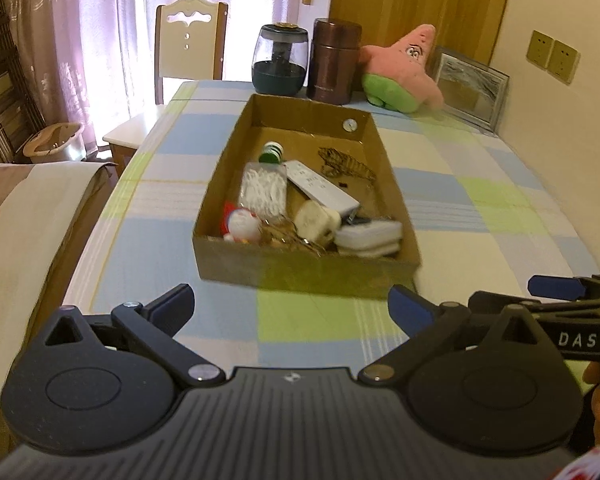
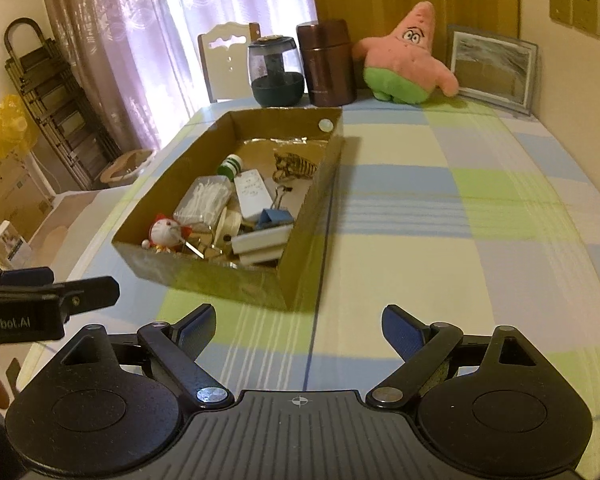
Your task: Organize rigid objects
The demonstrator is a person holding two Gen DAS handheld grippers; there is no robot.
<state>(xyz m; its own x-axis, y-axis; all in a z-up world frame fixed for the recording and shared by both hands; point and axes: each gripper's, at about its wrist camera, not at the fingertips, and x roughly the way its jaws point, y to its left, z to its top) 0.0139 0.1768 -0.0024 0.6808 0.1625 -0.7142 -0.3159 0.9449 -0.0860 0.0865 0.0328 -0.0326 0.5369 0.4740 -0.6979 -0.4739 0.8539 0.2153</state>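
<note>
Your two hand-held grippers wait before the box.
The left hand-held gripper (image 1: 291,304) and right hand-held gripper (image 2: 298,326) stand apart, empty; the cardboard box (image 1: 300,266) rests on the bench (image 2: 440,216) with the remote (image 1: 320,188) inside.

A matt brown cardboard box (image 2: 236,280) sits on checked woven cloth (image 2: 440,240), behind it a glossy metallic canister (image 2: 327,64).

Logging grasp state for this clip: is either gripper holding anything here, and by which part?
Nothing is held. The left gripper and right gripper are both open over the tablecloth, short of the cardboard box.
</note>
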